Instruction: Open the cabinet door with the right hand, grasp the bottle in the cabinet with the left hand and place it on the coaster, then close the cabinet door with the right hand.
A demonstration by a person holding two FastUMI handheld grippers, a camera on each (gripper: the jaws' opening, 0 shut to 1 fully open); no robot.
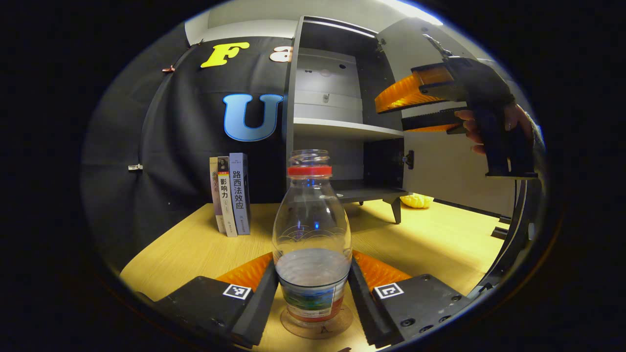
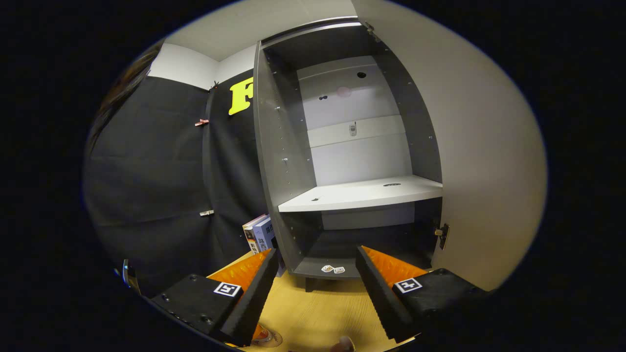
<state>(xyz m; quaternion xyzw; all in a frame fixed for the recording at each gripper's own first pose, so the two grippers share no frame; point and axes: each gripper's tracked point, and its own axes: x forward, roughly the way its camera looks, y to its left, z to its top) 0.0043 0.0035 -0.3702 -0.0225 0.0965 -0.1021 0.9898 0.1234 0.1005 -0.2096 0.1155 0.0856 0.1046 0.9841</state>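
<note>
Left gripper (image 1: 313,288) clamped around a clear bottle (image 1: 312,239) upright on the coaster (image 1: 317,326), right gripper (image 2: 313,288) spread wide and empty, facing the open cabinet (image 2: 352,195), door (image 2: 484,161) swung aside.

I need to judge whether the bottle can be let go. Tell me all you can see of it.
The bottle is clear plastic with a red neck ring and no cap, part full of clear liquid, a printed label round its base. It stands upright on the round coaster on the table, between the left gripper's fingers, which sit against its sides.
</note>
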